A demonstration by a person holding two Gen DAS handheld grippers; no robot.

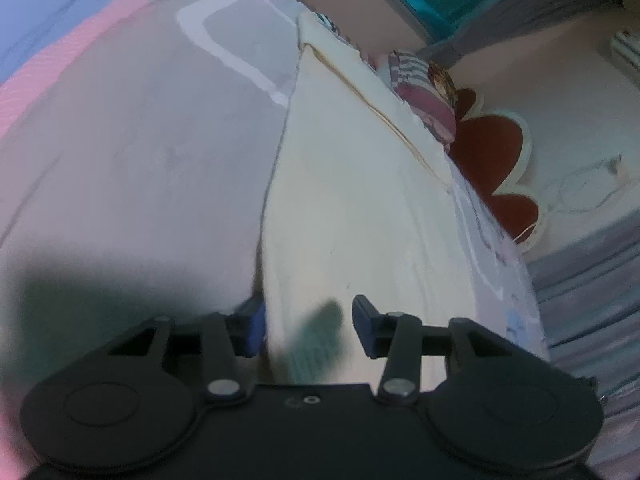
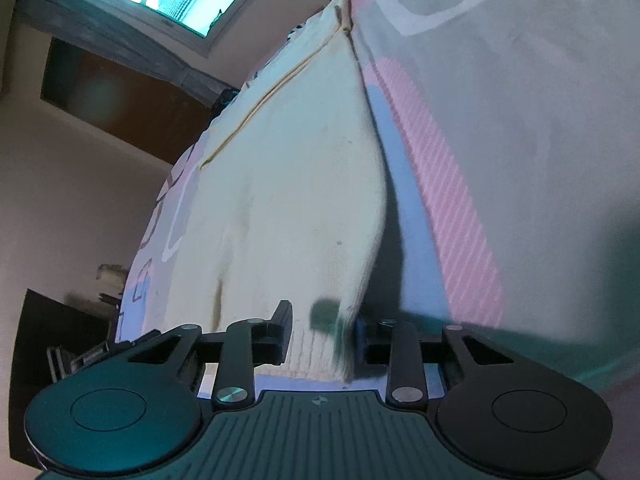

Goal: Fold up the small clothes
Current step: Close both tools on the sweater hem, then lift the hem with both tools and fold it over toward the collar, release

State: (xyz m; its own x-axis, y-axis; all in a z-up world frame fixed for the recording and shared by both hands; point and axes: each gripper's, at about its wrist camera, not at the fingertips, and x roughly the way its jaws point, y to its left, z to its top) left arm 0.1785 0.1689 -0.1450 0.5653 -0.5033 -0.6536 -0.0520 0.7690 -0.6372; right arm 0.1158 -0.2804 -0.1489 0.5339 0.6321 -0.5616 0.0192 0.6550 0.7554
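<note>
cream garment [image 1: 360, 208] lay flat on the patterned bed sheet [image 1: 140, 152] as you set your left tool [image 1: 308, 320] and right tool [image 2: 322, 332], both partly open, astride its near hem; pinch both corners evenly before lifting.

Supporting surface: you are working over a bed covered by a patterned bedsheet [image 1: 132, 152], which takes up most of both wrist views.
Sheet pattern: grey, pink and blue blocks with white outlines; a striped pink band runs beside the garment in your right wrist view.
Garment: a cream knit garment [image 1: 352, 208] lies flat on the sheet, its long edge raised slightly off the fabric.
Garment detail: a thin tan line crosses its far part; the near hem is ribbed.
Other item: a striped cloth [image 1: 424, 92] sits at the bed's far edge, just beyond the garment.
</note>
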